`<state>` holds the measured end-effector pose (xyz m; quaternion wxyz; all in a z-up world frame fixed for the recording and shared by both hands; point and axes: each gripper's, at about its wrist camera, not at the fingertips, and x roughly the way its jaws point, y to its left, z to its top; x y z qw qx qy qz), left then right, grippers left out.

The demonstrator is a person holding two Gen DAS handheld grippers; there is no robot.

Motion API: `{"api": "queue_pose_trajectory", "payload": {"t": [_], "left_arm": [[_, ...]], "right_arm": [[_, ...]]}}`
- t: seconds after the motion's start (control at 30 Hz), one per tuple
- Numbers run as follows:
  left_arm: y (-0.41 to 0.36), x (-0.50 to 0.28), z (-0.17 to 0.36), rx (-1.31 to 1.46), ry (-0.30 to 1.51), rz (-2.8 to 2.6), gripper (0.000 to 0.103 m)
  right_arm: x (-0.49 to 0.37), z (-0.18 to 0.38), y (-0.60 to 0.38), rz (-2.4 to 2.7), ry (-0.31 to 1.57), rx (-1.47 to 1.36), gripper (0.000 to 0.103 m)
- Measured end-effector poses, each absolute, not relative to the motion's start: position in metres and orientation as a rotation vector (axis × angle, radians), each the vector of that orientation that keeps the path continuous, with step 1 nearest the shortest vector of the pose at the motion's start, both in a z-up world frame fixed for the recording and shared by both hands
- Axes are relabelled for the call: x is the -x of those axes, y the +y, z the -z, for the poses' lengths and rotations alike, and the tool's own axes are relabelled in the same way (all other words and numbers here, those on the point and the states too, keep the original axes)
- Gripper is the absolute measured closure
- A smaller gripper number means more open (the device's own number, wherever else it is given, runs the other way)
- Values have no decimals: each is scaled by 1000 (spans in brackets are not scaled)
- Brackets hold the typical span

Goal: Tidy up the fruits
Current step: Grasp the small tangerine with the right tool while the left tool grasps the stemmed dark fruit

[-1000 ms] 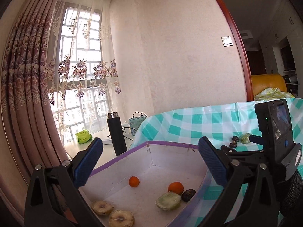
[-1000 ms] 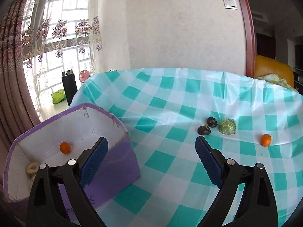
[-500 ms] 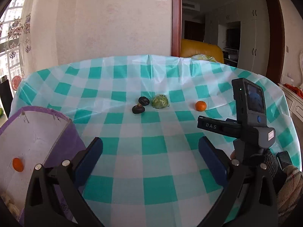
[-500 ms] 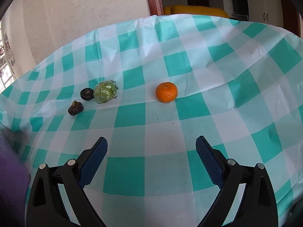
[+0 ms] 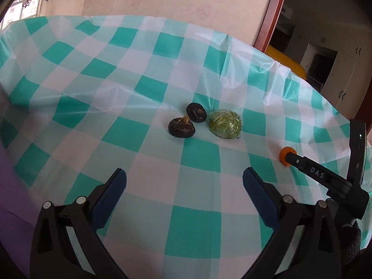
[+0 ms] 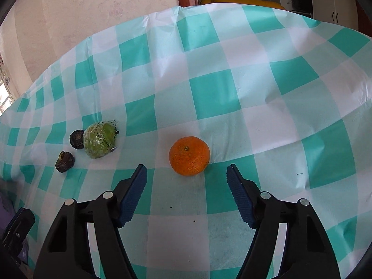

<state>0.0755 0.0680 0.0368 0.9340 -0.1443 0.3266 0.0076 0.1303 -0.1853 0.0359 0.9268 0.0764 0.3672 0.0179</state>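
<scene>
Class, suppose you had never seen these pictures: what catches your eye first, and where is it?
The orange stands out, alone on the checked cloth just ahead of the right gripper, whose jaws have just been closing with nothing between them. Left of it sit a wrapped green fruit and two dark fruits.

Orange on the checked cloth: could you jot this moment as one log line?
right hand-held gripper: open, closing, nothing between | orange: on cloth, just ahead | left hand-held gripper: open, empty

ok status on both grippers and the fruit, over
Left gripper open, empty. Right gripper open, jaws just been closing, nothing between them, mandarin just ahead. Two dark fruits, wrapped green fruit on tablecloth. Nothing blocking.
</scene>
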Motion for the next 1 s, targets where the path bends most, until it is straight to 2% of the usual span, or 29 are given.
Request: {"api": "queue_pose_trajectory", "payload": {"t": [0.1,0.2,0.37,0.47,0.63,0.87,1.0], "left_arm": [[70,-99,-37,275,686,-44,3],[71,-124,-32,259,744,-73,11],[74,-151,-29,247,773,-95,16],[69,-169,-26,211,805,-114,24],[67,-193,-18,187,877,-121,44],[50,-207,-20,54,910,-142,46],[46,-206,-23,52,903,-127,60]], "right_arm": [[-146,-33,-188,-5,778,-176,41],[-157,-28,-182,31,829,-146,47],[-162,-26,-173,61,852,-92,47],[-165,-25,-166,72,862,-52,47],[-167,-23,-154,74,864,-20,50],[-167,-23,-143,82,861,3,52],[-165,-24,-131,78,853,29,58]]}}
